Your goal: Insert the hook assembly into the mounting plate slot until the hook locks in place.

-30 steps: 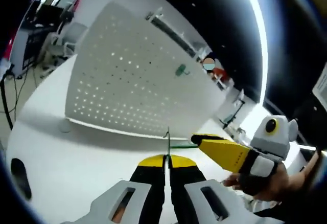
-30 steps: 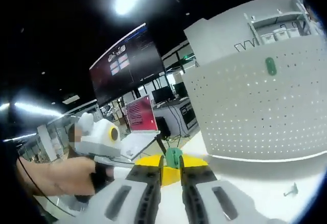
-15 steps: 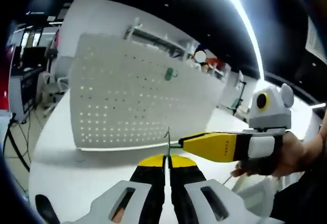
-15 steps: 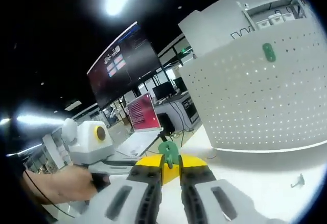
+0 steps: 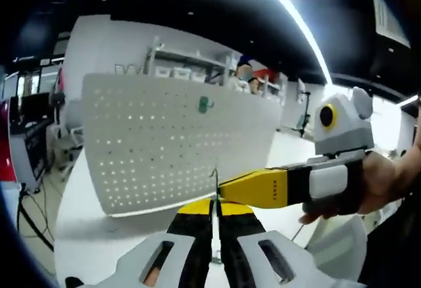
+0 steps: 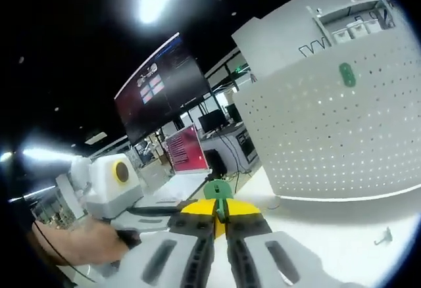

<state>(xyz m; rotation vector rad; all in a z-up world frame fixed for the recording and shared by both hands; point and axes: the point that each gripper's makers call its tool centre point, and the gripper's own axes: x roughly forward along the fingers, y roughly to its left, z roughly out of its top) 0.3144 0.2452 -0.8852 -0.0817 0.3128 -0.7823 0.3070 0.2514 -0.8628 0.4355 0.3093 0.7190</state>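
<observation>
A: What does the left claw (image 5: 213, 204) hold?

B: Its jaws are pressed together on a thin metal hook (image 5: 214, 184) that stands straight up from the tips, seen in the left gripper view.

A: And the right claw (image 6: 221, 210)?

B: In the right gripper view its jaws are closed on a small green plate (image 6: 217, 191), which sticks up above the yellow tips. In the left gripper view that same claw comes in from the right, held in a hand (image 5: 388, 183), and its yellow tip reaches right up to the hook; the plate itself is too small to make out there.

A: So the two parts meet?

B: They are at least just beside each other. Whether the hook sits in the slot I cannot tell.

A: What stands behind them?

B: A white pegboard (image 5: 164, 143), upright on the white surface (image 6: 342, 235). A second green plate (image 5: 204, 105) hangs on it near the top; in the right gripper view it shows as a green oval on the board.

A: Anything else on the surface?

B: A small loose metal piece (image 6: 383, 237) lies near the foot of the board in the right gripper view. Farther back there is a red laptop screen (image 6: 187, 148) and a big dark monitor (image 6: 164, 83).
</observation>
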